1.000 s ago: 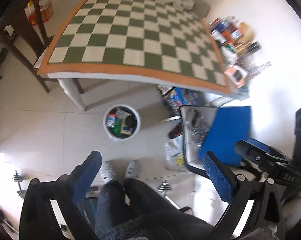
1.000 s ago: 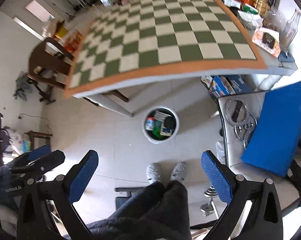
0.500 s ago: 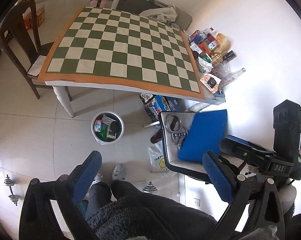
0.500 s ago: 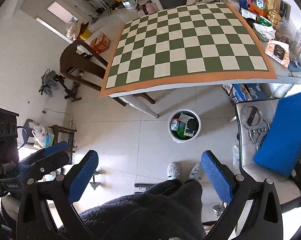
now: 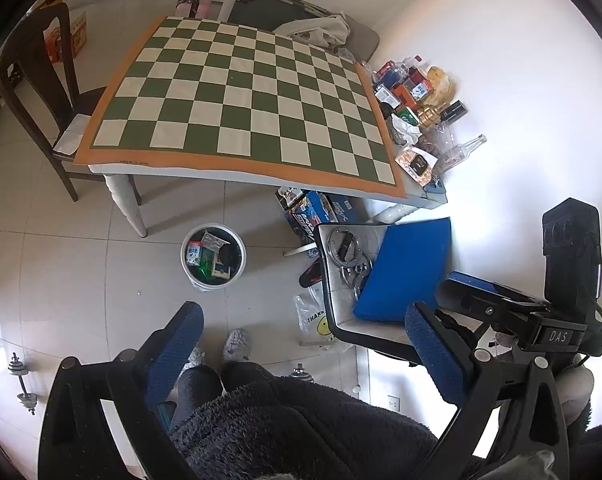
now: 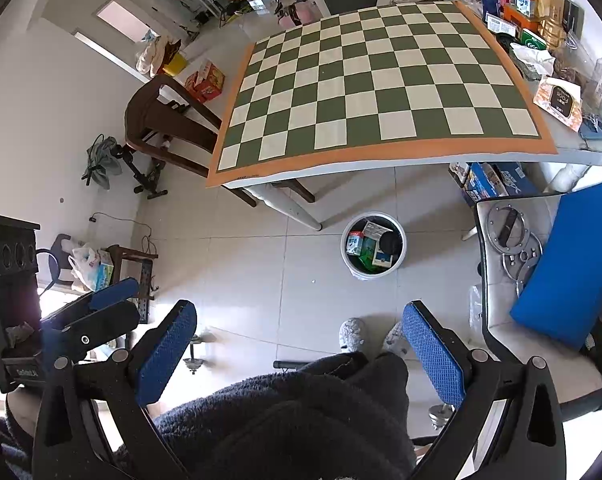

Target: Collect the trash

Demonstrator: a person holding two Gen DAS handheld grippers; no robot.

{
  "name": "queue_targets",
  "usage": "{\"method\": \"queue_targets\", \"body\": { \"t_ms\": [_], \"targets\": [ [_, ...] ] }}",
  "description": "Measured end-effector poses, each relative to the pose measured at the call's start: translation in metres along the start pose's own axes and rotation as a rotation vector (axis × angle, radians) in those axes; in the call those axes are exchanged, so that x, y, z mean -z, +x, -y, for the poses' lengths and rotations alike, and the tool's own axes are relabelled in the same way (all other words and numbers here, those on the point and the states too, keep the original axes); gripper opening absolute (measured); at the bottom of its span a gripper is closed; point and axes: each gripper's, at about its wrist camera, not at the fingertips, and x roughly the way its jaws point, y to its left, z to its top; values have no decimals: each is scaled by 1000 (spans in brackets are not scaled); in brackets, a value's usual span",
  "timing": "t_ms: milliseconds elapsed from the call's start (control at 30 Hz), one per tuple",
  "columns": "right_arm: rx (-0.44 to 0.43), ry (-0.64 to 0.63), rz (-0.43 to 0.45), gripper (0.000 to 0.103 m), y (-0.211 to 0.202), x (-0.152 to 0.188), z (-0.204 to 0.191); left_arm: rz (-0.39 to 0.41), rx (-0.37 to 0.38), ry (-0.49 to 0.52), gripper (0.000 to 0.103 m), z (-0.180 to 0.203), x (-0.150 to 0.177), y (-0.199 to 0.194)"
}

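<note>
Tiled floor (image 5: 61, 264) under the chequered table (image 5: 237, 100) holds a white bin (image 5: 237, 250) of trash, while left gripper (image 5: 301, 356) and right gripper (image 6: 297, 354) gape wide, empty.

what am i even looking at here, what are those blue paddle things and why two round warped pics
No robot here: a person holds one two-finger gripper in each hand, each carrying a fisheye camera, hence the round warped views. The blue paddles are the finger pads. The left gripper and the right gripper are both open and hold nothing. Both look down at a table covered by a green and cream checkered cloth, with boxes and bottles piled along its wall-side edge. On the tiled floor stands a white round bin already holding cartons. A blue cushion lies on a chair.
</note>
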Motion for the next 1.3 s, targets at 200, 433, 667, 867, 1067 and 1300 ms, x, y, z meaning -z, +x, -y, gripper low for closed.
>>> {"method": "queue_targets", "body": {
  "t_ms": [200, 433, 667, 867, 1067, 1300],
  "targets": [
    [-2, -13, -15, 103, -4, 4, 3, -2, 0, 1, 103, -3, -1, -2],
    [-3, -21, -19, 103, -4, 4, 3, -5, 3, 5, 103, -7, 0, -3],
    [-1, -20, -24, 103, -2, 5, 0, -8, 4, 7, 103, -7, -1, -4],
    [-3, -34, -33, 103, -2, 12, 1, -8, -2, 9, 103, -6, 1, -2],
    [-4, -32, -33, 103, -3, 11, 2, -7, -3, 2, 103, -5, 1, -1],
    [-3, -36, -37, 103, -3, 8, 3, -7, -1, 6, 103, -7, 0, -2]
  ]
}}
